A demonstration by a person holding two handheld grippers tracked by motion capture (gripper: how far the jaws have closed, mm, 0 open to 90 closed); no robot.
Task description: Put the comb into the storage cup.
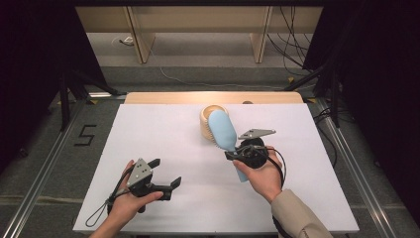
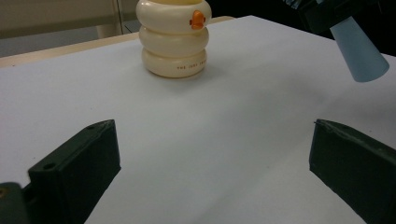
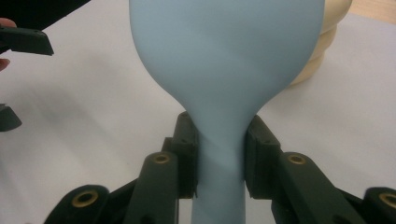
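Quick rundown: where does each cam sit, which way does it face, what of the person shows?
High view: above the person's side, looking forward and down on the white table; both hands show, with the open left gripper and the right gripper clamping the blue brush.
Left gripper view: rides the left gripper, looking low across the table at the cream ringed holder; its own open jaws show.
Right gripper view: rides the right gripper, looking along the brush; its jaws pinch the neck.
Shared: all three show brush and holder.

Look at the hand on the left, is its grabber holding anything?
No, the left gripper has its jaws wide apart over the bare white table, with nothing between them.
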